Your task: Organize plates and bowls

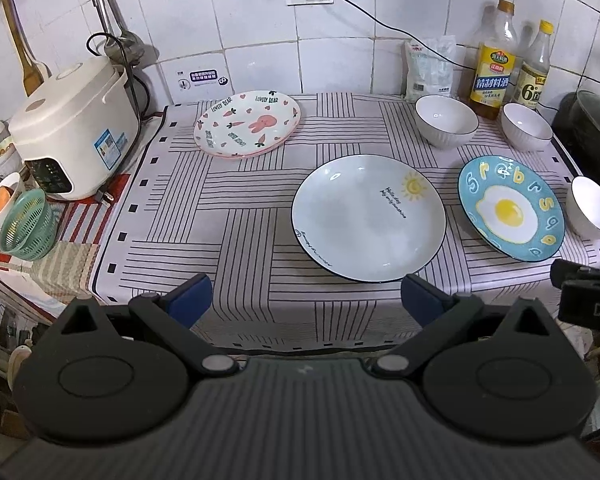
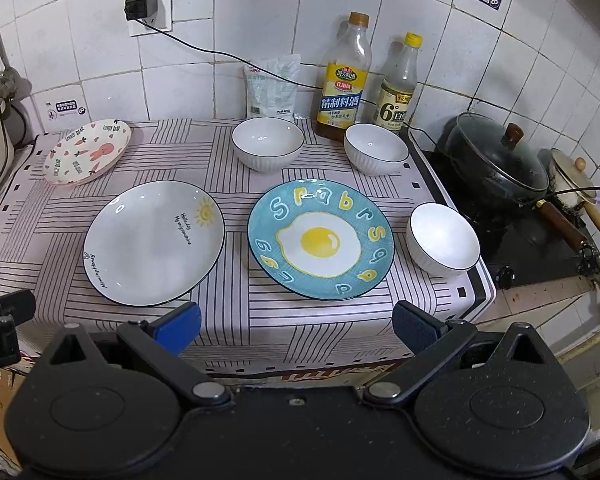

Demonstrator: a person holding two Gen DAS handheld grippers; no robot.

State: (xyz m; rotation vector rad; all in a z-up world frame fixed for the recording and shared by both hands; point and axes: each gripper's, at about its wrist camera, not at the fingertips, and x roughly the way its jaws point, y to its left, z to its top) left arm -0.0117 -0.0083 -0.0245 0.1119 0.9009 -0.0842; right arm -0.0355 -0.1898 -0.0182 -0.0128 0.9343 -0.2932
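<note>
1. Jaws of our left gripper stand spread wide and empty above the near edge of the desk, its blue pads well apart.
2. Our right gripper is the same: jaws spread, nothing between them, hanging over the near edge.
3. Nearest to us lies the white sun plate, flat on the striped cloth near the middle of the near edge.
4. Just beside it toward the right edge sits the blue egg plate; the two rims are close but apart.
5. One white bowl stands upright at the right edge, just beside the egg plate.
6. Two more white bowls stand along the far edge: a middle bowl and a right-hand bowl, apart from each other.
7. We see the pink rabbit plate near the far left corner, well apart from the rest.
8. Beyond the far edge, two bottles and a white bag stand against the tiled wall.
9. Off the left edge is a rice cooker; off the right edge, a lidded black pan.
</note>
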